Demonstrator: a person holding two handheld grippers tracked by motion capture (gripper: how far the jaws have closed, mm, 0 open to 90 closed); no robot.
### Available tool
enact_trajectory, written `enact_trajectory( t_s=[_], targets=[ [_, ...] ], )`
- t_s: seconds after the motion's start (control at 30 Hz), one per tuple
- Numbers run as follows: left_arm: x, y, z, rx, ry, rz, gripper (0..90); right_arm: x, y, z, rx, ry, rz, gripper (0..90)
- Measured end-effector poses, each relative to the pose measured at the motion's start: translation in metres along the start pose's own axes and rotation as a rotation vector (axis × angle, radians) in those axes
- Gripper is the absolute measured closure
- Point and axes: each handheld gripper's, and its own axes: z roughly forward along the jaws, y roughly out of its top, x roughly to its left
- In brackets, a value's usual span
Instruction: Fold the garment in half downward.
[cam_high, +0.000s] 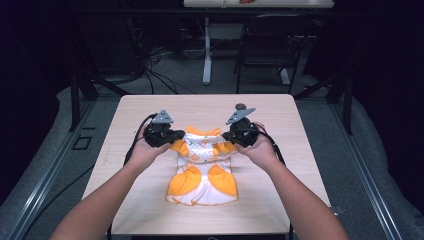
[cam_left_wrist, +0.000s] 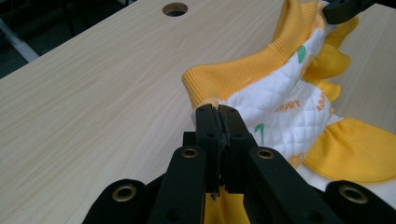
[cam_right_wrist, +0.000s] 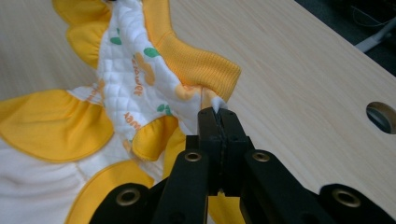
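I hold both forearms angled inward over the surface (cam_high: 150, 210). Left gripper (cam_left_wrist: 217, 112) and right gripper (cam_right_wrist: 218, 113) each have jaws clenched on the garment (cam_high: 202, 172) shoulders, mid-surface.

Garment (cam_high: 202, 172): printed lettering too small to read in the high view, partly legible in the gripper views. Its lower hem is cut off by the bottom edge in the right gripper view. Both shoulder corners are hidden inside the closed jaws. Table (cam_high: 150, 210): near edge partly covered by the forearms.
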Motion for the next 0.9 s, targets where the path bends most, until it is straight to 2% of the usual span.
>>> enact_trajectory(
  t_s=[0.2,0.27,0.43,0.6,0.9],
  targets=[
    [-0.007,-0.008,-0.003,-0.004,-0.025,-0.001,88.1,0.008,-0.009,-0.004,0.018,0.025,-0.018,89.8],
    [-0.010,-0.010,-0.004,-0.007,-0.027,0.000,88.1,0.011,-0.011,-0.006,0.008,0.031,-0.002,89.8],
    [-0.017,-0.019,-0.006,-0.001,-0.039,0.004,88.0,0.019,-0.018,-0.006,0.029,0.044,-0.010,89.8],
    [-0.021,-0.027,-0.008,0.004,-0.057,0.002,88.0,0.027,-0.024,-0.006,0.023,0.067,0.001,89.8],
    [-0.028,-0.042,-0.006,0.014,-0.073,-0.003,88.0,0.040,-0.031,-0.005,0.046,0.088,-0.031,89.8]
  ],
)
